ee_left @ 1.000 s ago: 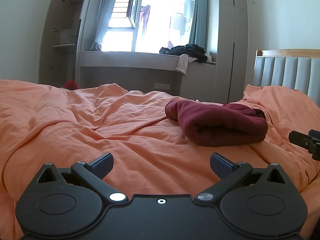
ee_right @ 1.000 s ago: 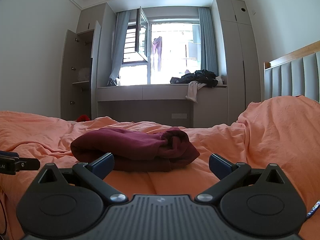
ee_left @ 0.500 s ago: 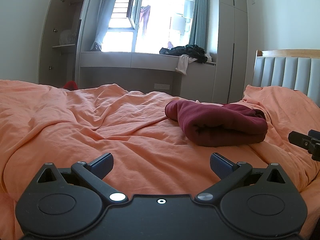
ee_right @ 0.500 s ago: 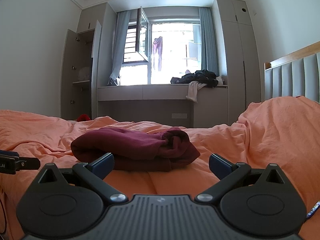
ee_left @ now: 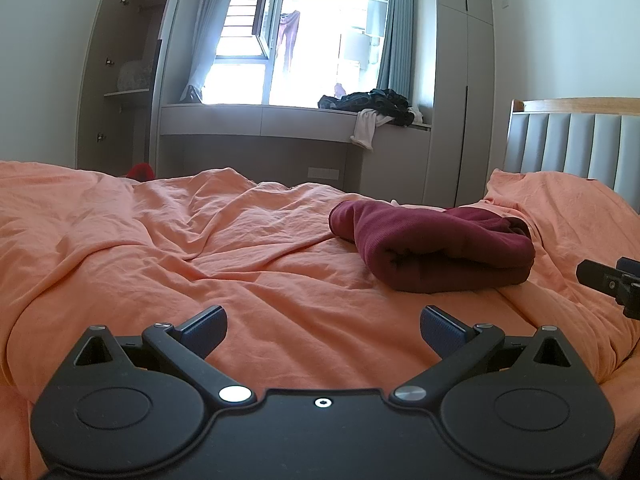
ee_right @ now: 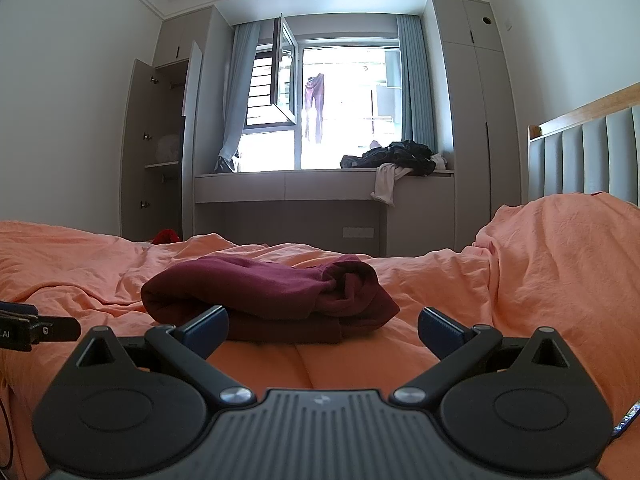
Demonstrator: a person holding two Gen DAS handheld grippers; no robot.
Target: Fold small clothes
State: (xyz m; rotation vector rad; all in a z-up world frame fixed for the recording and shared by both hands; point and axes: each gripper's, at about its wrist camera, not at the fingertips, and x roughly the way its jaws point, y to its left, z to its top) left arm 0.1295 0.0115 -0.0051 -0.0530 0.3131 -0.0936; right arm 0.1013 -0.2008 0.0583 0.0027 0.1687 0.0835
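Note:
A dark red garment lies folded in a thick bundle on the orange bed cover. In the left wrist view it sits ahead and to the right of my left gripper, which is open and holds nothing. My right gripper is open too, low over the cover, with the same red garment just beyond its left fingertip. Each gripper shows at the edge of the other's view: the right gripper and the left gripper.
A grey padded headboard stands at the right with a cover-draped pillow mound before it. Beyond the bed are a window bench carrying a heap of dark clothes, an open cupboard and a small red item.

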